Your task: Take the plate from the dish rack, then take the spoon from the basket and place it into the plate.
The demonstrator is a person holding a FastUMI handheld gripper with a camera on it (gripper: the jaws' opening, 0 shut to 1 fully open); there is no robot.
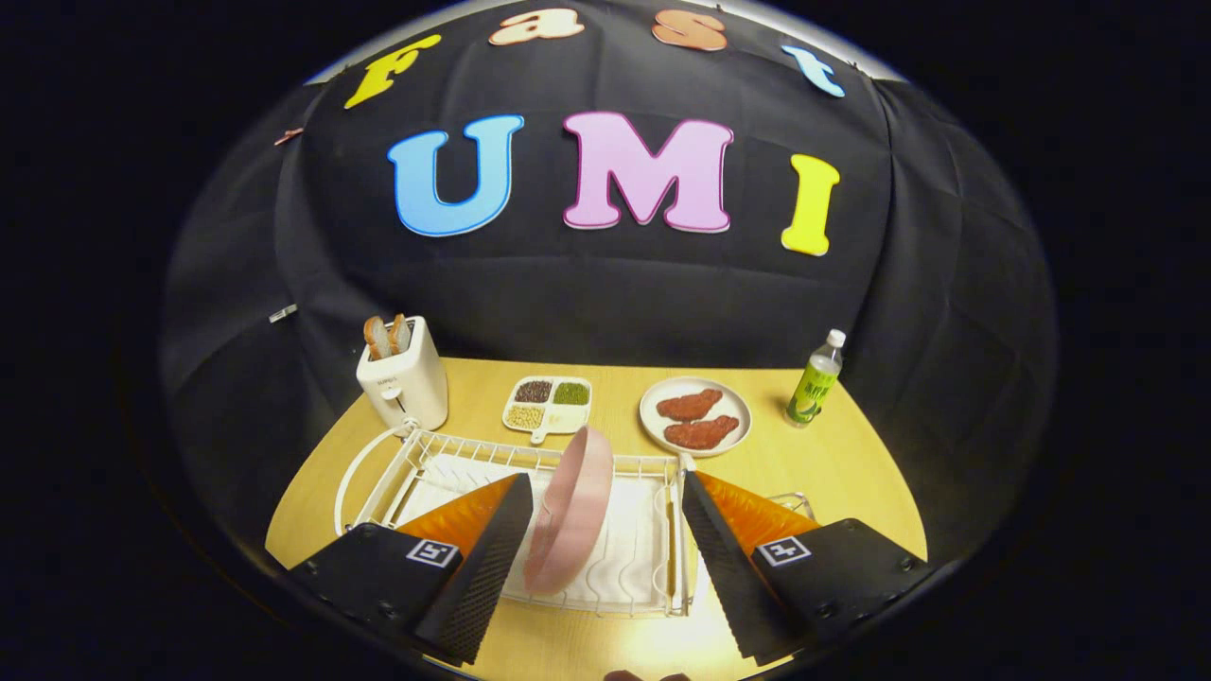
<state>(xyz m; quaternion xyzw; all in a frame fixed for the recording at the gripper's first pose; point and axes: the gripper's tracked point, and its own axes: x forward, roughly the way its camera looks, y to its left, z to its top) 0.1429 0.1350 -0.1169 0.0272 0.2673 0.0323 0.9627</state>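
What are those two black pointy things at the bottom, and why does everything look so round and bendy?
Those black pointy things are the two fingers of a pair of tongs that a person holds in a hand. A little camera rides on the tongs and looks forward along the fingers, and its lens bends the picture round.

The tongs are open, and a pink plate stands on its edge between the fingers, closer to one of them. Neither finger seems to be squeezing it. The plate sits in a white wire dish rack on a wooden table.

Farther back you can see a white toaster with bread slices poking out, a small tray of beans, a plate with two pieces of meat and a green bottle.
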